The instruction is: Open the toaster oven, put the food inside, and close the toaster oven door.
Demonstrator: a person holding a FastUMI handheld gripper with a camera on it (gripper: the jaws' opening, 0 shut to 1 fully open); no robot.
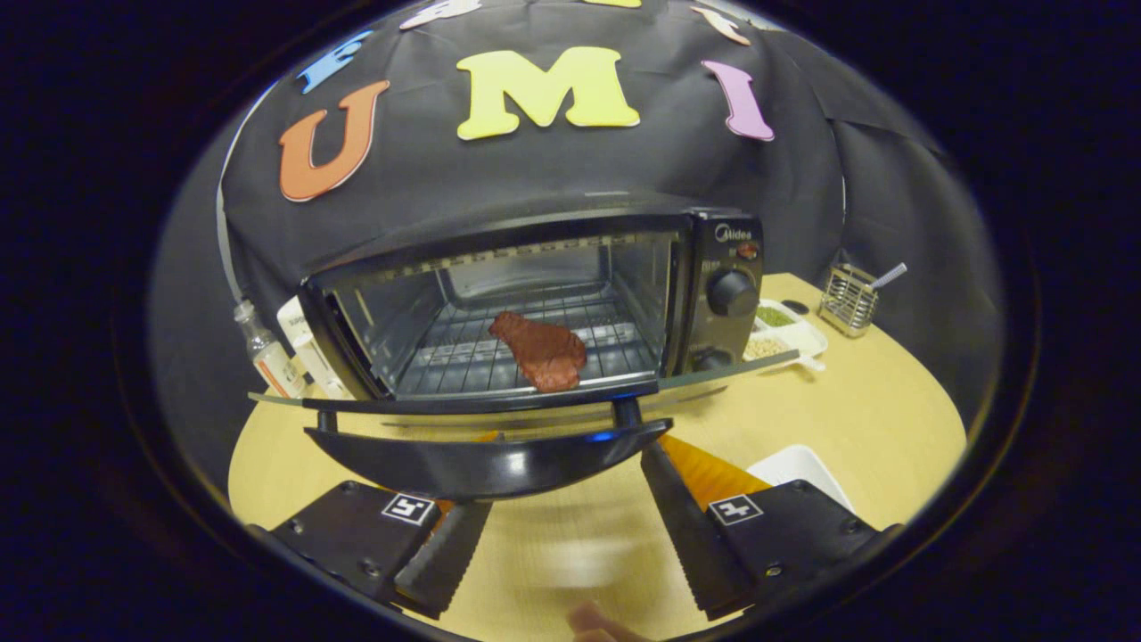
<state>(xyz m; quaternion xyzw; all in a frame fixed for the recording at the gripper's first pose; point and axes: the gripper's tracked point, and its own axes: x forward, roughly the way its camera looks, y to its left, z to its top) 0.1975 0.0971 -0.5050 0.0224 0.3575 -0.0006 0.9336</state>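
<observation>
Gripper view: gripper (562,517) has its jaws spread wide, nothing held between them. Both fingers sit low over the wooden table (891,410), tips reaching up under the door handle (490,459) of the toaster oven (535,303). Can't tell if the tips touch the handle; they look to be just under it, one toward each end.

Oven sits straight ahead of the jaws, door (526,401) dropped flat and roughly level, edge-on from here, handle hanging on the near side. Inside, the food (542,350), a reddish-brown slab like a steak, lies on the wire rack (463,352), toward the front and a bit right of centre, well beyond the fingertips. Control knob (731,292) on the oven's right panel, a second knob (710,358) below it.

Beyond the right finger, beside the oven: a divided tray (789,334) with green and beige stuff in it, then a wire mesh holder (847,299) with a utensil sticking out, further back. Just right of the right finger, a white container (802,468), partly hidden by the gripper body. Something orange (704,468) shows between the right finger and that container; can't tell what it is.

Beyond the left finger, tucked beside the oven: a small clear bottle (263,352) and a white box (303,343).

Part of a hand (593,622) shows on the near side of the fingers, blurred.
</observation>
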